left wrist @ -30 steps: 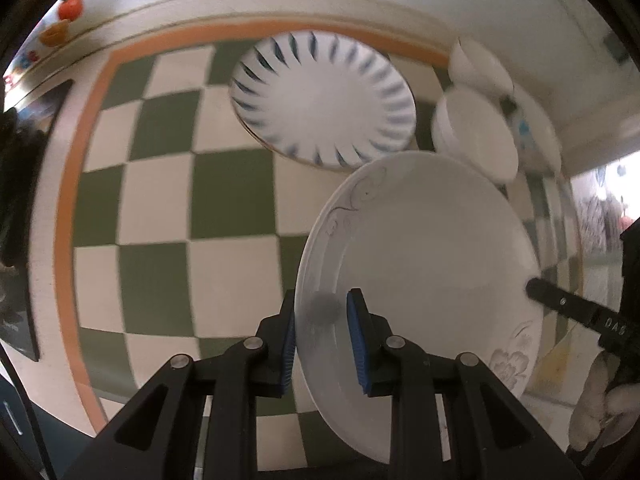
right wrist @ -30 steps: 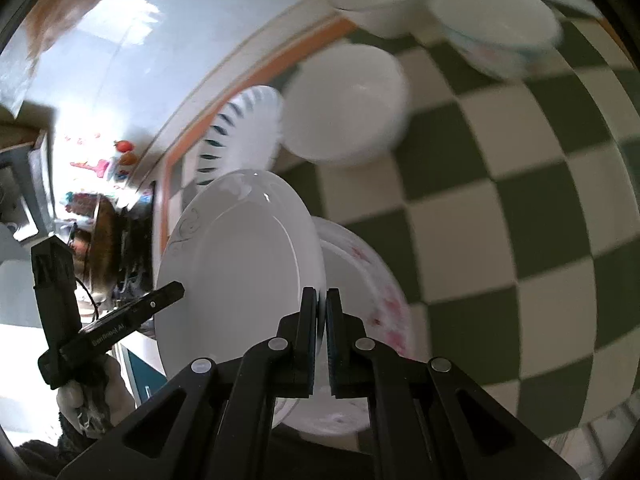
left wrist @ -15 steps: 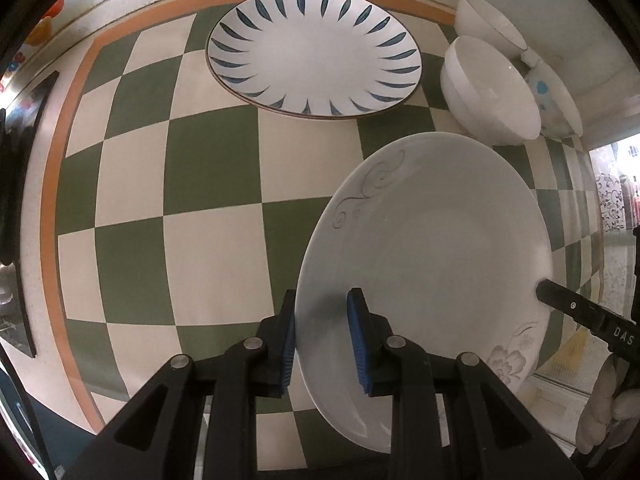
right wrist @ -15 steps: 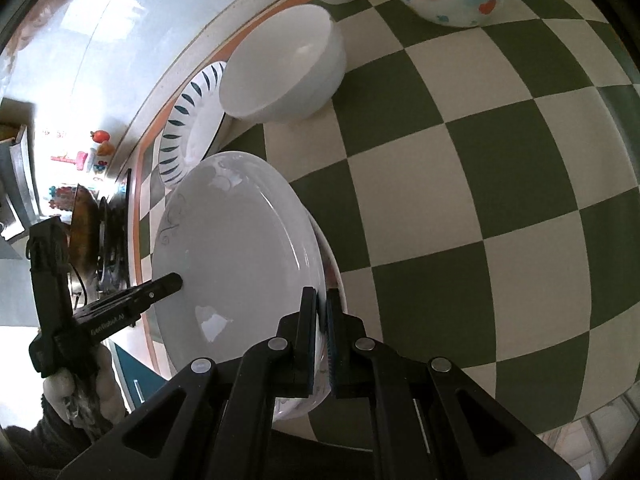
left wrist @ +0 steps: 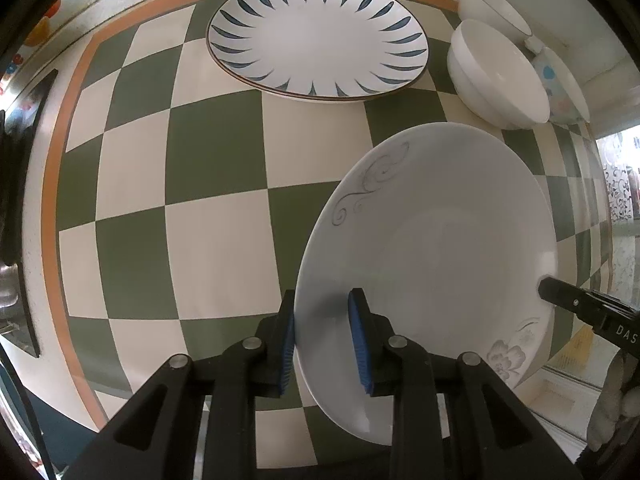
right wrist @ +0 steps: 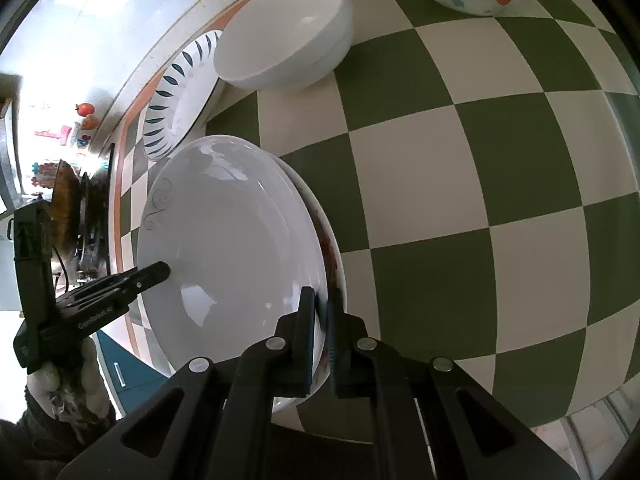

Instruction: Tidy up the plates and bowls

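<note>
A white plate with grey swirls point(left wrist: 432, 248) is held between both grippers just over the green and cream checkered table point(left wrist: 216, 232). My left gripper point(left wrist: 322, 336) is shut on its near rim, blue pads on either side. The right gripper's finger point(left wrist: 560, 292) meets the opposite rim. In the right wrist view my right gripper point(right wrist: 322, 336) is shut on the white plate point(right wrist: 232, 248), and the left gripper point(right wrist: 156, 274) grips the far rim. Beneath it lies a plate with a red flower pattern point(right wrist: 334, 256), mostly covered.
A blue-petal plate point(left wrist: 320, 36) lies at the back. To its right are a white bowl point(left wrist: 496, 76), a second white bowl point(left wrist: 492, 4) and a flowered bowl point(left wrist: 560, 80). A dark stove with a pan point(right wrist: 68, 200) sits past the table's left edge.
Both grippers have sunk with the white plate. It now covers most of the flower-pattern plate, which showed widely beneath it a second ago.
</note>
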Motion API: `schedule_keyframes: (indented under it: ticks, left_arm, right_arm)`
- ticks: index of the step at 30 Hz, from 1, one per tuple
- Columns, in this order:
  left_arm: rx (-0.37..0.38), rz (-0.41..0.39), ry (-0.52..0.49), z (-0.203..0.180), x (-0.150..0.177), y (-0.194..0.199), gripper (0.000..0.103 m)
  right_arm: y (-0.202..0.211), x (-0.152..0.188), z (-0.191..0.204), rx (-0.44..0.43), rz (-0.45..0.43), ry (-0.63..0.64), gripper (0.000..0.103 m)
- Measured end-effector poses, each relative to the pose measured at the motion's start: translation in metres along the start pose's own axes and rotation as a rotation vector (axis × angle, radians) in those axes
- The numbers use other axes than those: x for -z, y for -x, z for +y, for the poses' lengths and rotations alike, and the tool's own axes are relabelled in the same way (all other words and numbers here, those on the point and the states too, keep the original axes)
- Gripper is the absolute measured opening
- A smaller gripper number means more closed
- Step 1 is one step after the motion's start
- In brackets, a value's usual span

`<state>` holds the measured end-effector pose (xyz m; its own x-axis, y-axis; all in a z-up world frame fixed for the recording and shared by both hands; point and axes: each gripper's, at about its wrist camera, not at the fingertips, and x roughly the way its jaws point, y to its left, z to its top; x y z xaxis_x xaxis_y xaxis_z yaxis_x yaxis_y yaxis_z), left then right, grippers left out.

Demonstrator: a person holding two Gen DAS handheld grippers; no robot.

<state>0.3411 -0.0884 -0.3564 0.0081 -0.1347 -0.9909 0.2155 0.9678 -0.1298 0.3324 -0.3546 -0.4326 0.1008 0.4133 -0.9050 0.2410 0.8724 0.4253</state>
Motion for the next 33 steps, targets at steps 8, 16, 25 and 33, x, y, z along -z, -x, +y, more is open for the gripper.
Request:
schedule_keyframes:
  ticks: [8, 16, 25, 33]
  left_arm:
    - [0.000, 0.015, -0.012, 0.003, 0.005, -0.001, 0.024]
    - [0.001, 0.032, -0.024, 0.001, 0.006, -0.001, 0.024]
    - [0.026, 0.004, 0.010, 0.022, 0.000, 0.020, 0.024]
    - [0.068, -0.102, 0.101, 0.061, -0.045, 0.066, 0.024]
  right_arm:
    - [-0.004, -0.006, 0.005, 0.038, 0.063, -0.024, 0.010]
    - [-0.004, -0.008, 0.006, 0.065, 0.112, -0.042, 0.010]
    - [0.006, -0.015, 0.005, 0.101, 0.134, -0.034, 0.016]
    - [0.062, -0.052, 0.041, -0.030, 0.057, -0.012, 0.021]
